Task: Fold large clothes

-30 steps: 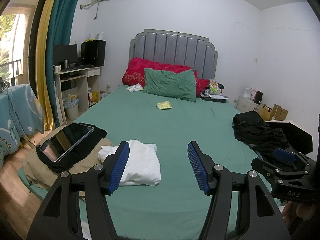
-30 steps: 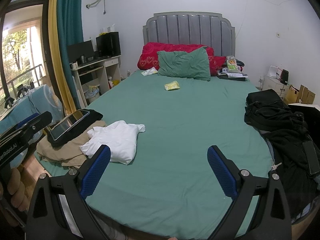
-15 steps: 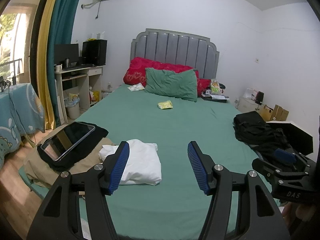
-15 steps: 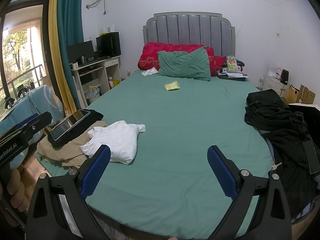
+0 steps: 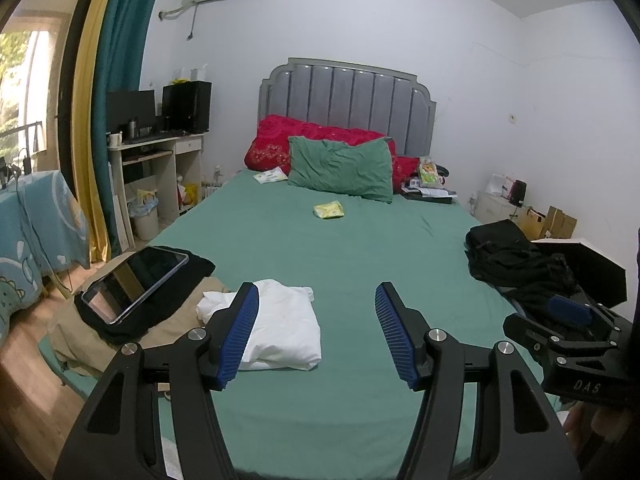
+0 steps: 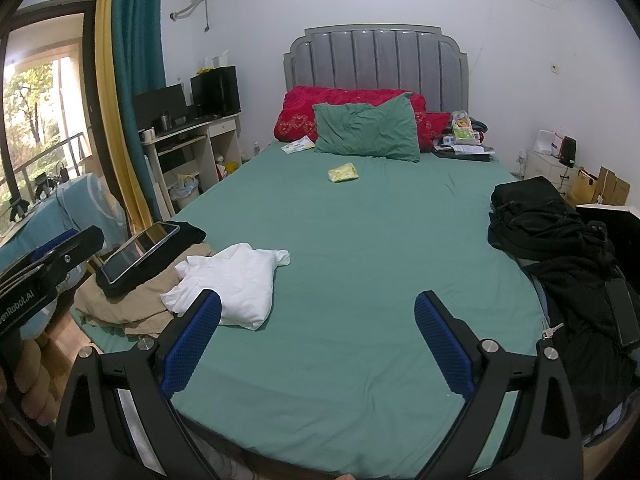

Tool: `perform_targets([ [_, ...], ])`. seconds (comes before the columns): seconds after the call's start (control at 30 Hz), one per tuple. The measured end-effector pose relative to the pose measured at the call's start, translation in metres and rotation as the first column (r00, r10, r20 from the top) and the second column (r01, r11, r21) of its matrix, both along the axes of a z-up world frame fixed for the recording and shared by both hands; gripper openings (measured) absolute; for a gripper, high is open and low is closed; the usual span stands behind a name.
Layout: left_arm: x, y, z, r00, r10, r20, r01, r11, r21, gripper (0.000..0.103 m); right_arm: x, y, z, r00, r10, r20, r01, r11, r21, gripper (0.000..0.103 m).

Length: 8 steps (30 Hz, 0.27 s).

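Observation:
A folded white garment point(image 5: 284, 328) lies near the left front of the green bed point(image 5: 360, 260); it also shows in the right wrist view point(image 6: 232, 280). A beige garment point(image 6: 128, 304) lies under a black cloth with a tablet point(image 6: 140, 246). A heap of black clothes point(image 6: 560, 248) lies on the bed's right side. My left gripper point(image 5: 316, 320) is open and empty above the bed's front, just right of the white garment. My right gripper point(image 6: 318, 320) is open and empty over the bare sheet. Each gripper's body shows at the edge of the other's view.
A green pillow point(image 6: 366, 128) and red bedding point(image 6: 304, 104) lie at the headboard. A small yellow packet point(image 6: 343, 172) lies mid-bed. A desk point(image 6: 192, 148) stands left, a nightstand point(image 6: 552, 164) and paper bags right. A phone point(image 6: 622, 312) lies on the black clothes.
The left wrist view has shifted slightly rightward. The right gripper and the clothes have not visibly moved.

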<state>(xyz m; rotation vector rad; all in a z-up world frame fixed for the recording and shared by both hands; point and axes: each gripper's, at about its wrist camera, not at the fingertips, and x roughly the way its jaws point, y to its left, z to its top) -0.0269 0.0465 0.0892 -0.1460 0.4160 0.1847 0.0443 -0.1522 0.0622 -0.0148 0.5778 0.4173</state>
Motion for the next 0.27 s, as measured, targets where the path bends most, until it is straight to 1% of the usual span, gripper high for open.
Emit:
perform_targets([
  [0.17,-0.0006,-0.0019,0.0005,1.000,-0.002,0.000,0.002,1.000,0.002,0.064,0.0004,-0.0009,0.0007,1.000,-0.001,-0.001,0.001,1.000,0.001,0.097],
  [0.27,0.0006,0.0028,0.0009,1.000,-0.024,-0.004,0.024,1.000,0.007,0.064,-0.0009,0.0002,0.0020,1.000,-0.006,-0.002,0.006,1.000,0.003,0.097],
])
